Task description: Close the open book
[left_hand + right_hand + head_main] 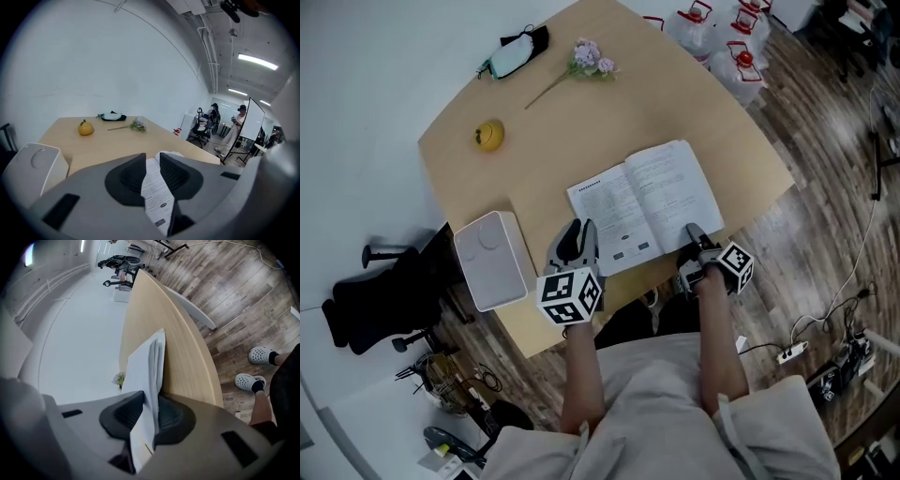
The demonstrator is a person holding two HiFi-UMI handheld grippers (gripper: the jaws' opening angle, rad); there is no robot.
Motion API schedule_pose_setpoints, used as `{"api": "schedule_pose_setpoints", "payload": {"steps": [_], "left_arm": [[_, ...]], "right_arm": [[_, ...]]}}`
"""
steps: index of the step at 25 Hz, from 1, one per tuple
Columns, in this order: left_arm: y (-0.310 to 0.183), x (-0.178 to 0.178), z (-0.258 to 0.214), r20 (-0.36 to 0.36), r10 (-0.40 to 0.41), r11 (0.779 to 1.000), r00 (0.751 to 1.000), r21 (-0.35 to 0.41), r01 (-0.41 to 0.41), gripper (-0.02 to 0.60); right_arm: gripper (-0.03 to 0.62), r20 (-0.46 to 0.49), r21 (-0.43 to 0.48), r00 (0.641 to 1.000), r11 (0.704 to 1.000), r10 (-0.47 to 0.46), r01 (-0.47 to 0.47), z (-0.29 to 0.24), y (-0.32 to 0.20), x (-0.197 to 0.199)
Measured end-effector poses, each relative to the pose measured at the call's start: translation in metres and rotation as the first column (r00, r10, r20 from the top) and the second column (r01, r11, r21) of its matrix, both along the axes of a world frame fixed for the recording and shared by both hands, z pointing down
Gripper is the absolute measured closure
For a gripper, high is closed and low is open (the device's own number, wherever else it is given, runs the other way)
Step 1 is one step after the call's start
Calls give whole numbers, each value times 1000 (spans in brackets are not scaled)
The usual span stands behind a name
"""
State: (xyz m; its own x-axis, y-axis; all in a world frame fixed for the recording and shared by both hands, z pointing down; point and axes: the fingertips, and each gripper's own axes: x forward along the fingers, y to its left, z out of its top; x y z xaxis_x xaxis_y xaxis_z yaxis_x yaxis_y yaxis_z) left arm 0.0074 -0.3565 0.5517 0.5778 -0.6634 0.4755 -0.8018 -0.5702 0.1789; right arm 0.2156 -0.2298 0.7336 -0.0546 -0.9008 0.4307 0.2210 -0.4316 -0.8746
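Two grippers meet the near edge of the open book (645, 202): my right gripper (151, 399) has its fingers (123, 414) clamped on the right-hand leaves, while my left gripper (152, 164) holds its fingers apart over the left page. The spine runs away from me across the counter (581, 103), so I judge the right half folds leftward.

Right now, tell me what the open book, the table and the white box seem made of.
The open book: paper, matte white, printed text, thin sheets layered at the edge.
The table: probably wood laminate, smooth pale tan, no grain visible.
The white box: likely plastic, smooth matte shell, rounded corners; cannot be sure.
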Motion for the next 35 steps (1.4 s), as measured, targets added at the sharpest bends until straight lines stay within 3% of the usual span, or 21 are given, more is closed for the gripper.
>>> {"api": "schedule_pose_setpoints", "payload": {"steps": [8,23,29,35], "left_arm": [[62,0,-3,48,-56,998,997,37,54,480],[97,-23,-11,32,-194,979,980,71,191,480],[99,-23,-7,34,-214,975,976,62,212,480],[99,-27,-11,32,-226,972,974,73,223,480]], "right_arm": [[531,-46,-103,998,994,-35,30,5,11,2],[551,-156,-70,973,985,-168,159,-13,-6,11],[560,-374,-71,883,958,-282,276,-37,-21,35],[566,-618,-181,659,893,-428,411,-53,-31,37]]}}
